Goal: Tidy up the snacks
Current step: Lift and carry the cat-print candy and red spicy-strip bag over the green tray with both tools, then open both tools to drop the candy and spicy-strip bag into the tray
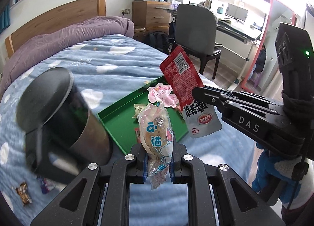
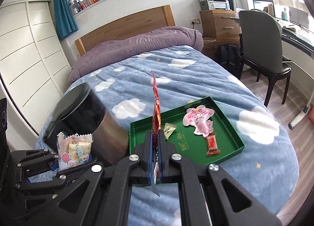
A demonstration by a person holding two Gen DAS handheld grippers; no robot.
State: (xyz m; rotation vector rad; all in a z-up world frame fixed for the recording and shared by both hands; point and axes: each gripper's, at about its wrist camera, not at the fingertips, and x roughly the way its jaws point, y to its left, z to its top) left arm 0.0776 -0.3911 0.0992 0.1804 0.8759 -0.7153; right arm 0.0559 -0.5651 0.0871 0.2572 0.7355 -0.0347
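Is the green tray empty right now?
No: the green tray on the bed already holds a pink packet, a small red candy and a pale wrapped sweet.

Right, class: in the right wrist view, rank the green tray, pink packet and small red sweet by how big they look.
1. green tray
2. pink packet
3. red sweet
All lie together, so nearness hardly skews this.
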